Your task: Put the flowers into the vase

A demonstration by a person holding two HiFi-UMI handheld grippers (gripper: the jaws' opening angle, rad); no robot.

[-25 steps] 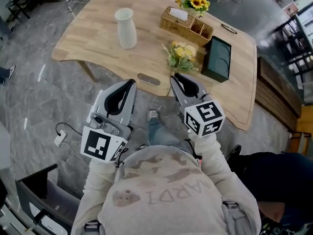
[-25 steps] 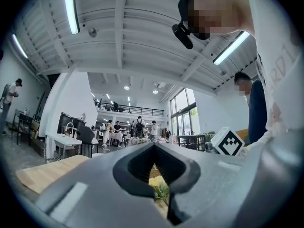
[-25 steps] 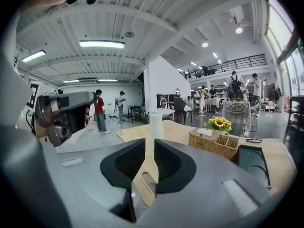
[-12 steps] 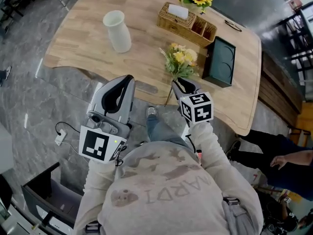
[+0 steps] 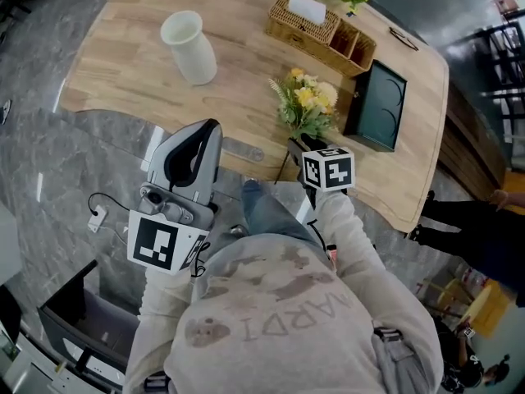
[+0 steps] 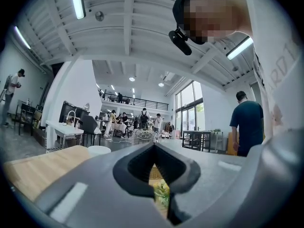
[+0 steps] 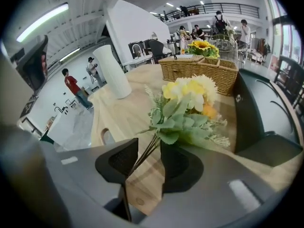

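The vase [image 5: 187, 46] stands upright on the table [image 5: 115, 72], well left of the flowers. Your left gripper [image 5: 212, 125] has its jaws together. The flowers [image 5: 308, 105] lie flat, blooms pointing away from you. Their stems run between the wide, just-opened jaws of your right gripper [image 5: 297, 144]. A dark tray [image 5: 379, 105] lies just right of them.

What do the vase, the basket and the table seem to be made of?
Vase: probably ceramic, white, smooth, rather matte. Basket: woven wicker or rattan, tan, the weave shows. Table: light wood or veneer, matte, with grain lines.
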